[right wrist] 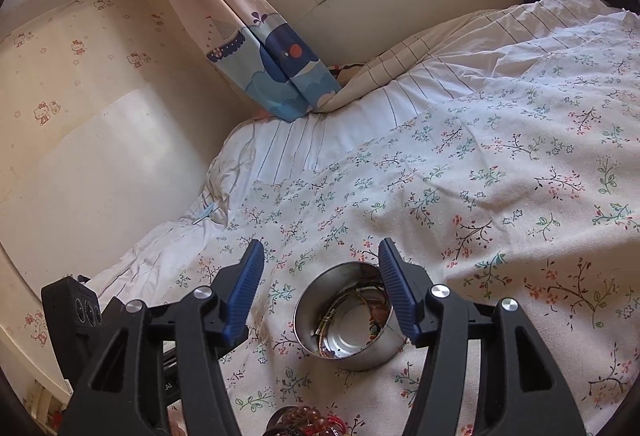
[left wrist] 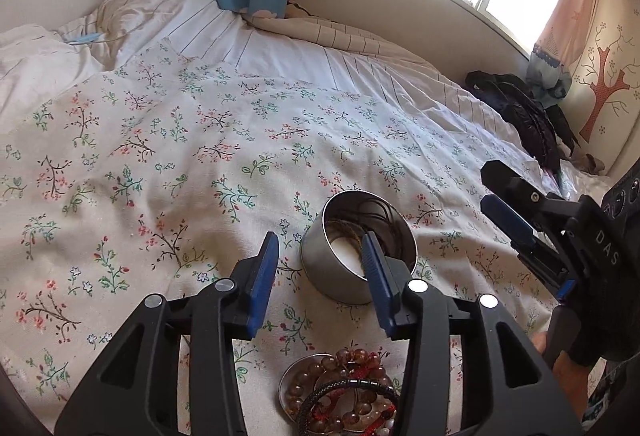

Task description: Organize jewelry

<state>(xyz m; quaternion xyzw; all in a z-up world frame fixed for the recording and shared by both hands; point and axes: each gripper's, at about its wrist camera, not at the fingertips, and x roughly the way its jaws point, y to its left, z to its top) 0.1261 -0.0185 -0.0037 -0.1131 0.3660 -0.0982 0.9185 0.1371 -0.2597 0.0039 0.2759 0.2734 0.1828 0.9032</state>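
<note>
Both grippers [left wrist: 322, 268] [right wrist: 320, 288] hover with fingers apart, empty, over the metal tin [right wrist: 348, 316]; bracelets [left wrist: 344, 392] need a low, centred pinch.

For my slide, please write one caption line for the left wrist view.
Open left tool above a round steel tin and a plate of bead bracelets on a floral bedsheet.

The left gripper's [left wrist: 322, 240] right finger covers part of the steel tin's [left wrist: 320, 276] rim and contents. The dish of bead bracelets [left wrist: 340, 396] is cut off by the bottom edge in both views. Items inside the tin are too tangled to identify.
</note>
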